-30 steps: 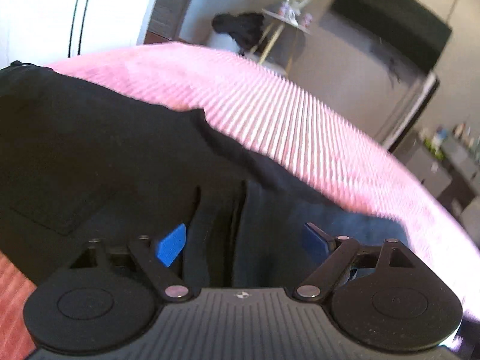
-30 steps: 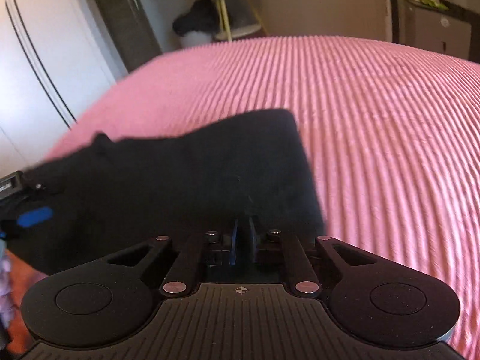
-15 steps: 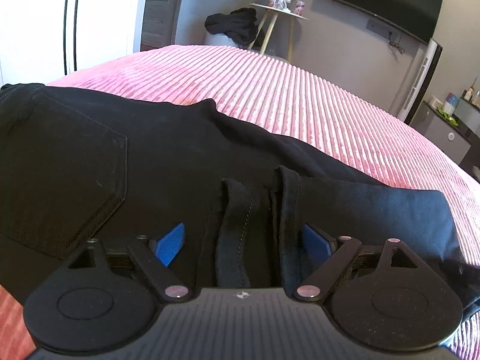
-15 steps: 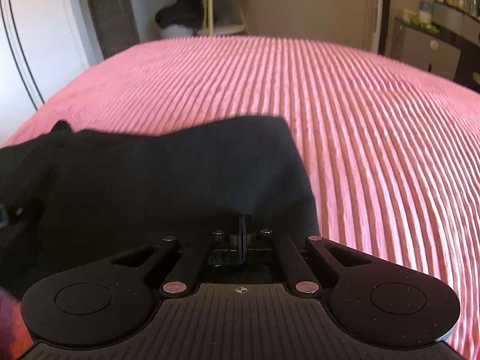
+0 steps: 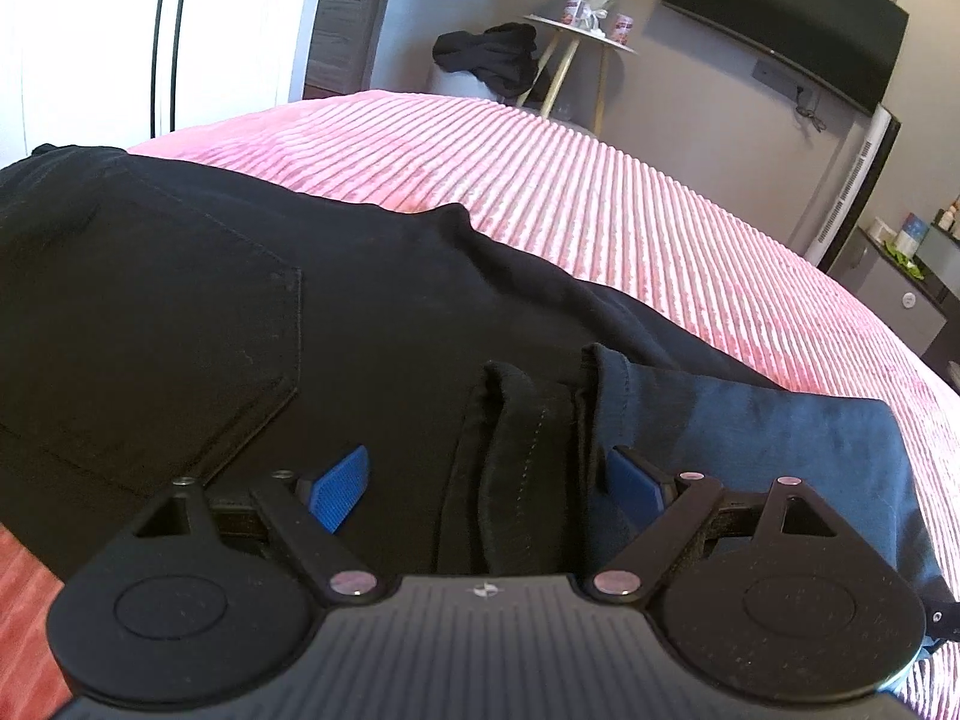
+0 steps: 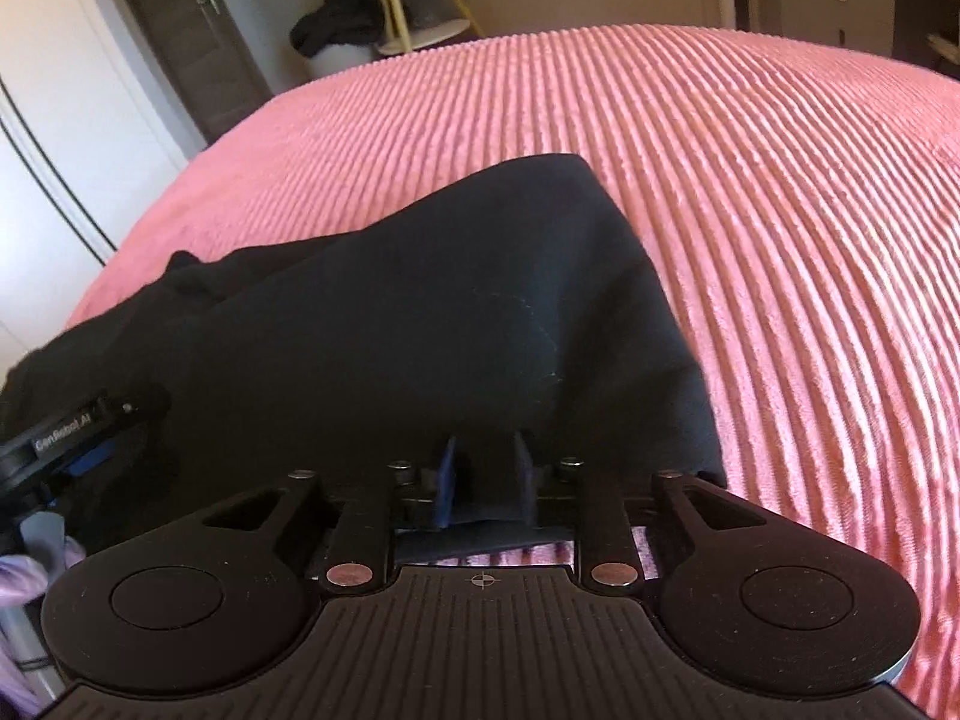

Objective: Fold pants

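Black pants (image 5: 252, 312) lie folded across your pink ribbed bedspread (image 5: 600, 198), back pocket (image 5: 150, 360) up at the left, leg end toward the right. Your left gripper (image 5: 489, 480) sits spread wide over a bunched fold of fabric, blue pads (image 5: 339, 483) clear of it. Your right gripper (image 6: 483, 477) has just been opening: narrow gap, the pants' edge between the fingers, pads not pressing. Behind the bed: side table (image 5: 579, 36) and a dark clothes heap (image 5: 489, 57).

- The right gripper (image 6: 485, 480), clamped on the pants (image 6: 420, 330) a moment ago, has just been opening; the hem lies loose between its pads.
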`<control>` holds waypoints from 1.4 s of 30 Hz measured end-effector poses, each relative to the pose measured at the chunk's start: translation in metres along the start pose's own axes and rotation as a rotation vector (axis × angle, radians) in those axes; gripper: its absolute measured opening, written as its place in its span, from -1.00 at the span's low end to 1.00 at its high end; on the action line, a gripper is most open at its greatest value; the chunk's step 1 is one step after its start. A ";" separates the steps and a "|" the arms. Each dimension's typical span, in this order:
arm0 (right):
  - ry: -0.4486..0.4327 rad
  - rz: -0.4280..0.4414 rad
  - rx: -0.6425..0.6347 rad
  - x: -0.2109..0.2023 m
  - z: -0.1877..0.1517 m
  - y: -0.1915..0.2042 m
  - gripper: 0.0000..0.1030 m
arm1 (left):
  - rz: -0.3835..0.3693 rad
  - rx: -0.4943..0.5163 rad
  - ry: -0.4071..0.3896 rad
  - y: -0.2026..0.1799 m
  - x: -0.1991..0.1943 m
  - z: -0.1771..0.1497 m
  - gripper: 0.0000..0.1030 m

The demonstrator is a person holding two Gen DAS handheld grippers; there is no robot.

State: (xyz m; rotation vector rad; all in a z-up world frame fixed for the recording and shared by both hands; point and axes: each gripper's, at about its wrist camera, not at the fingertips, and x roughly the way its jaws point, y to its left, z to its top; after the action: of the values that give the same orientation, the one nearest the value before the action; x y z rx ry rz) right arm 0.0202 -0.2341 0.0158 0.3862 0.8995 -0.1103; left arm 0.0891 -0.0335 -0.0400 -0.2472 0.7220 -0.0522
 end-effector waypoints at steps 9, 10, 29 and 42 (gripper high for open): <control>-0.011 0.054 0.071 -0.001 -0.002 -0.007 -0.33 | -0.062 0.003 0.018 -0.005 0.005 -0.004 0.80; -0.012 0.056 0.075 -0.001 -0.002 -0.007 -0.33 | -0.074 -0.002 0.013 -0.004 0.007 -0.004 0.75; -0.072 0.051 0.112 0.000 -0.006 -0.001 -0.33 | -0.062 0.094 -0.148 -0.023 -0.002 -0.002 -0.89; -0.081 0.096 0.137 0.003 -0.007 -0.003 -0.05 | 0.220 -0.395 -0.349 0.115 -0.109 0.012 0.92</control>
State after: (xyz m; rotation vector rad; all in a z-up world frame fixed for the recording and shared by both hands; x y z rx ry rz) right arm 0.0163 -0.2339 0.0088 0.5481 0.7942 -0.0993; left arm 0.0116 0.0948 0.0115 -0.5379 0.4020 0.3392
